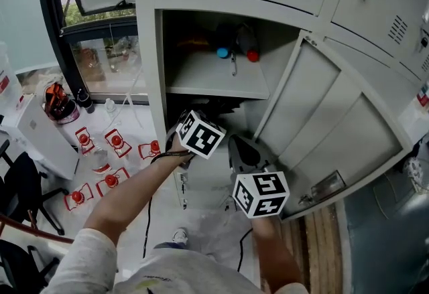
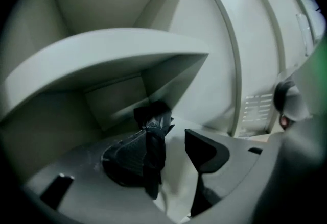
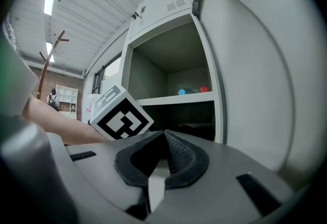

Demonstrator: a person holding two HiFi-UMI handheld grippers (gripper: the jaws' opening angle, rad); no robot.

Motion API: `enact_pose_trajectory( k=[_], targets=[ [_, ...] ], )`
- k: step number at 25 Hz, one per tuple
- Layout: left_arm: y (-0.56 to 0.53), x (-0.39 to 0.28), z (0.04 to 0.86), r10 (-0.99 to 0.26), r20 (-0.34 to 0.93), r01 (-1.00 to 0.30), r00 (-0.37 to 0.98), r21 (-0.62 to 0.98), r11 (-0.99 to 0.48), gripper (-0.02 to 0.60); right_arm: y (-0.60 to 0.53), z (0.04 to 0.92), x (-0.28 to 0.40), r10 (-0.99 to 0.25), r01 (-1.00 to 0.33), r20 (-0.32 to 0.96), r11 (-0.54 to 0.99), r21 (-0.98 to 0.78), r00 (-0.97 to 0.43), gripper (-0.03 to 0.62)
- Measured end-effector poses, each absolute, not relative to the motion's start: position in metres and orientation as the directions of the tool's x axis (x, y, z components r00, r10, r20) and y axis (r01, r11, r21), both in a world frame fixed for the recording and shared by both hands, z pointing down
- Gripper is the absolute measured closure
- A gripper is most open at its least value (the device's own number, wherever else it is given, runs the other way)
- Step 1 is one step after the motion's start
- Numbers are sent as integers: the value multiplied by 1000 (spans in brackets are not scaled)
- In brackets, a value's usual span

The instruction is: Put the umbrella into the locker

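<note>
The black folded umbrella (image 2: 152, 139) lies on the floor of the locker's lower compartment, under the shelf (image 2: 112, 54). In the left gripper view my left gripper (image 2: 171, 142) reaches into that compartment with its jaws wide apart. The umbrella's fabric sits against the left pad (image 2: 120, 162), and the right pad (image 2: 203, 150) stands clear of it. In the head view the left gripper's marker cube (image 1: 200, 133) is at the compartment's mouth, with the jaws hidden in the dark. My right gripper (image 3: 164, 137) waits outside by the open door, its pads touching at the tips with nothing between them.
The grey locker door (image 1: 335, 132) swings open to the right. A blue object (image 1: 222, 53) and a red one (image 1: 253, 55) sit on the shelf (image 1: 214, 78) above. Several red-and-white items (image 1: 110, 145) lie on the floor at left, beside a black chair (image 1: 23, 179).
</note>
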State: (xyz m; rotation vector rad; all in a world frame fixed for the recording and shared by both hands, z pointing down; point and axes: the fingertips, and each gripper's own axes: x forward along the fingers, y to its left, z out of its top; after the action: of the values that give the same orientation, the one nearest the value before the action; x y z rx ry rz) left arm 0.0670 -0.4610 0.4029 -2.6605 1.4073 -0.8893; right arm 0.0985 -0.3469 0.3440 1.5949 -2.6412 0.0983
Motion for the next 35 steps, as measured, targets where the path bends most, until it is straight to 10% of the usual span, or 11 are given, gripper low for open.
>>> enact_pose_trajectory(
  k=[20, 35],
  targets=[
    [-386, 29, 345, -799, 142, -810, 584, 40, -584, 433, -339, 336, 94, -871, -873, 57, 488, -21, -488, 591],
    [-364, 8, 358, -839, 114, -846, 533, 58, -530, 558, -337, 337, 87, -863, -864, 51, 503, -12, -503, 591]
  ],
)
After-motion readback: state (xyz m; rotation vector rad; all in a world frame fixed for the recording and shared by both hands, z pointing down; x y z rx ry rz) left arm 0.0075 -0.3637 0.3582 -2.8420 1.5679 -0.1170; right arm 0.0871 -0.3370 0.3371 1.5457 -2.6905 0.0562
